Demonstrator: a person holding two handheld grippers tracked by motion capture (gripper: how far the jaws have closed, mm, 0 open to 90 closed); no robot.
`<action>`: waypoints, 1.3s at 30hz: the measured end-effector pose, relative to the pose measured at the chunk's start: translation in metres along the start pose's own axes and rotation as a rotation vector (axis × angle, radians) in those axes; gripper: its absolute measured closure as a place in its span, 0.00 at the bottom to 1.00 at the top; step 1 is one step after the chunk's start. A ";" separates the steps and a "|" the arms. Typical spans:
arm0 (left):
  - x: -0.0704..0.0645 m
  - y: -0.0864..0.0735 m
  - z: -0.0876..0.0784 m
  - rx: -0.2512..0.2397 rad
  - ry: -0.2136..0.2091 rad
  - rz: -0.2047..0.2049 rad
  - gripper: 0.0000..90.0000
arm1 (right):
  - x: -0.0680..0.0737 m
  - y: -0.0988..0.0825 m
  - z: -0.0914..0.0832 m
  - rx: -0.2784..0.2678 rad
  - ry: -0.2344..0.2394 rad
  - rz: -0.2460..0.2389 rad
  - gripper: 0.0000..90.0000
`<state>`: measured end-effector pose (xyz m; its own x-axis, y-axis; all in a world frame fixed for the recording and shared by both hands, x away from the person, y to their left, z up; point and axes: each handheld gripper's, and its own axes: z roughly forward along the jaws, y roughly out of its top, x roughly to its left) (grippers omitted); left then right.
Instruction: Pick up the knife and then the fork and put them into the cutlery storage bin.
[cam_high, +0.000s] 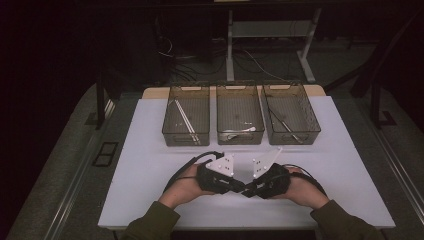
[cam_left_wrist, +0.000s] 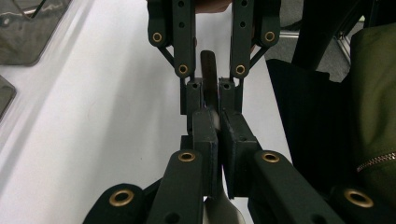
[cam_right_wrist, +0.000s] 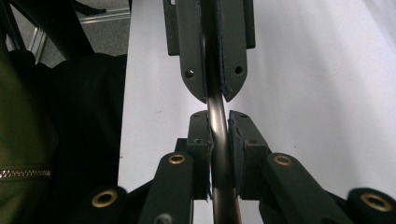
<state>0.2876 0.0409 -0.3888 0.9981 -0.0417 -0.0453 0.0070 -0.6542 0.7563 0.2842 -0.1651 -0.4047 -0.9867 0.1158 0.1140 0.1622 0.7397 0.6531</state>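
Observation:
A slim metal utensil (cam_right_wrist: 217, 119) with a grey handle bridges my two grippers, which meet tip to tip low over the white table (cam_high: 150, 170) near its front edge. My left gripper (cam_high: 238, 188) is shut on it; in the left gripper view its pads (cam_left_wrist: 205, 128) clamp the piece, with a pale wider end (cam_left_wrist: 219, 210) showing at the bottom. My right gripper (cam_high: 251, 192) is shut on the handle (cam_left_wrist: 208, 70) from the opposite side. In the right gripper view the handle runs between my own pads (cam_right_wrist: 201, 140) and on into the left gripper's jaws.
Three clear bins stand in a row at the back of the table: left (cam_high: 186, 139) with pale sticks, middle (cam_high: 240, 140) with a white utensil, right (cam_high: 292, 140) with thin metal pieces. Dark floor and table legs lie beyond. Green sleeves enter from the bottom.

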 end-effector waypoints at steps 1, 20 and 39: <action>0.000 0.000 0.000 -0.002 -0.001 0.000 0.94 | 0.000 0.000 0.000 -0.001 0.001 -0.003 0.89; 0.006 -0.022 -0.024 -0.105 0.147 -0.128 0.43 | -0.012 -0.009 -0.009 0.019 -0.066 0.018 0.97; -0.014 -0.090 -0.046 -0.153 0.371 -0.328 0.15 | -0.037 -0.035 -0.048 -0.024 -0.232 0.227 0.97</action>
<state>0.2753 0.1349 -0.4259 0.8964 0.4354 -0.0825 0.3042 -0.4692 0.8291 0.3153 -0.2271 -0.3956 -0.9006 0.4258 0.0868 0.3757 0.6625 0.6480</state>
